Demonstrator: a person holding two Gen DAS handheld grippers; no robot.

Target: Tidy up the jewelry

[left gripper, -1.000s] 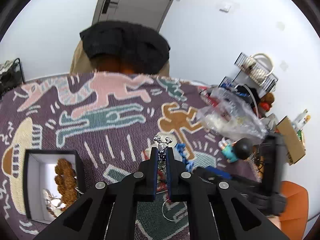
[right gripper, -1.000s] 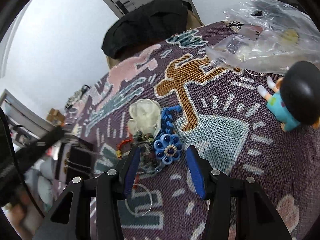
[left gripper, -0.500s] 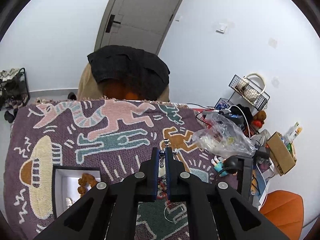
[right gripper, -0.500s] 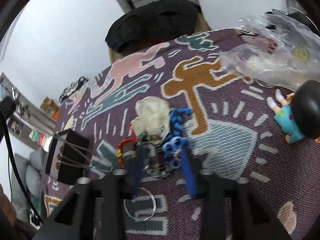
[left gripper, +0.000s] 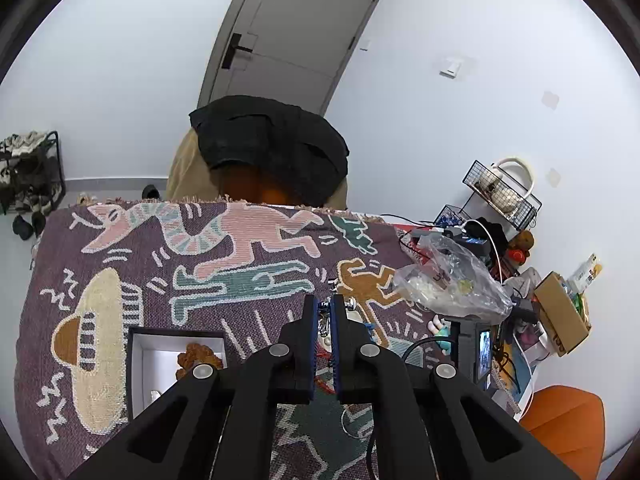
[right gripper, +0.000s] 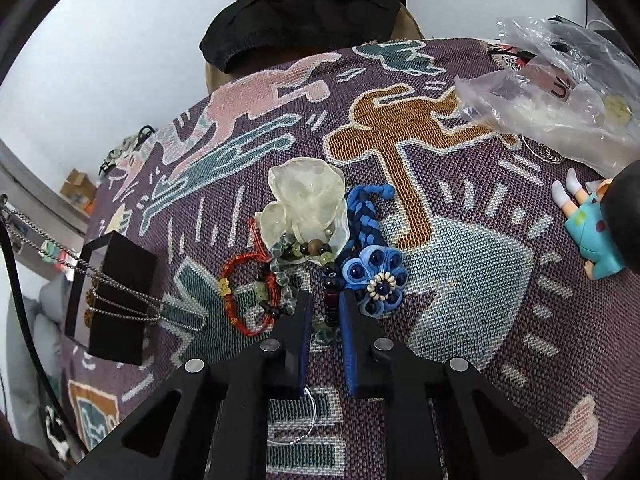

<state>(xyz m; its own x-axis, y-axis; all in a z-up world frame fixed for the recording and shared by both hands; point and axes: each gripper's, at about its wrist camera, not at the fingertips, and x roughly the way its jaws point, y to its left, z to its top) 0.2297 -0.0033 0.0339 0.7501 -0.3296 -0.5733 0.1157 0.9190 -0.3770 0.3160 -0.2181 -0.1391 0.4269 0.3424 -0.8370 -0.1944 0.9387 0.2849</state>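
Doll (right gripper: 592, 236) and plastic bag (right gripper: 560, 92) flank jewelry pile (right gripper: 316, 248).

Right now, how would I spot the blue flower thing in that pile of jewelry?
Find the purple patterned blanket and its big orange running figure. Just below that figure's leg lies a heap of jewelry beside a clear crinkly shell-like piece. The blue fabric flower sits at the heap's right edge, the only one with dark glossy beads in its petals and a ring of tiny cream beads.

A heap of jewelry (right gripper: 320, 248) lies at frame centre: red cord bracelet (right gripper: 244, 300), bead strands, blue braided flower piece (right gripper: 374, 276). A silver chain (right gripper: 120, 292) drapes over the black box (right gripper: 116, 300) at left.
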